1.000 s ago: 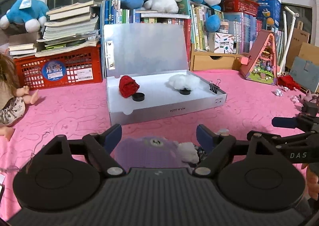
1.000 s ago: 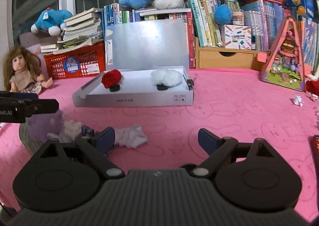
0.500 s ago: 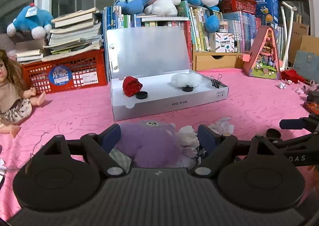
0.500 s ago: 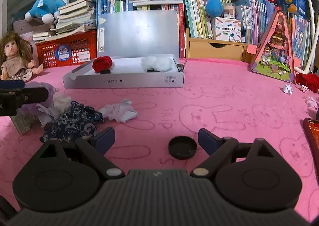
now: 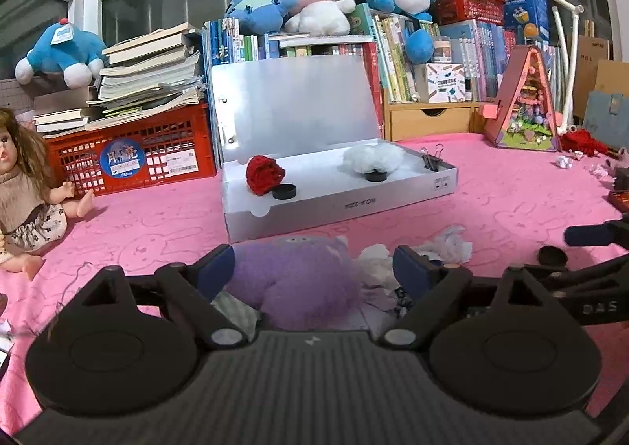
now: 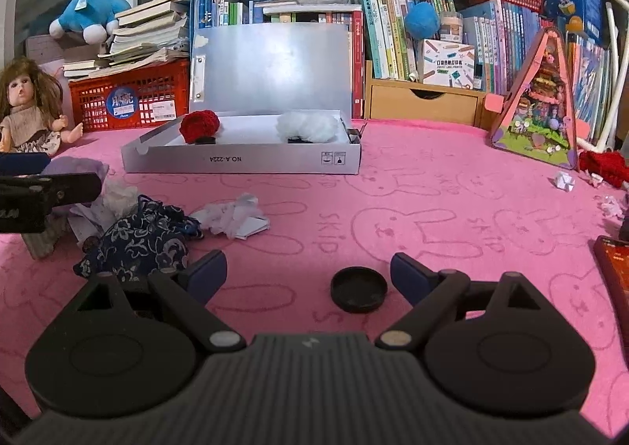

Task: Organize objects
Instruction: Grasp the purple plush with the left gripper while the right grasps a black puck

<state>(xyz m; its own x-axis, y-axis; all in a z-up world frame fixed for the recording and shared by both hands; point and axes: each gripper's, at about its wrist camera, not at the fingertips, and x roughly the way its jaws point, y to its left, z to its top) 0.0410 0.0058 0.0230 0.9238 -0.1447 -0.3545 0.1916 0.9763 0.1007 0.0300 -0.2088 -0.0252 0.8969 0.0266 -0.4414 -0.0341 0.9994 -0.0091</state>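
My left gripper hangs low over the pink tablecloth, its jaws opening. A purple plush toy lies between its blue fingers, and the pads do not visibly press it. White crumpled paper lies just past it. My right gripper is open, with a black round lid on the cloth between its fingers, nearer the right one. A dark blue floral pouch lies to its left. Behind stands an open white box holding a red yarn ball and white fluff, each with a black cap beside it.
A doll sits at the far left by a red crate stacked with books. Bookshelves with plush toys line the back. A pink triangular toy house stands at the right, with paper scraps and red yarn nearby.
Both grippers sank toward the cloth. The purple plush now shows fully between the left fingers, whose gap widened a little. The black lid came into view between the right fingers.
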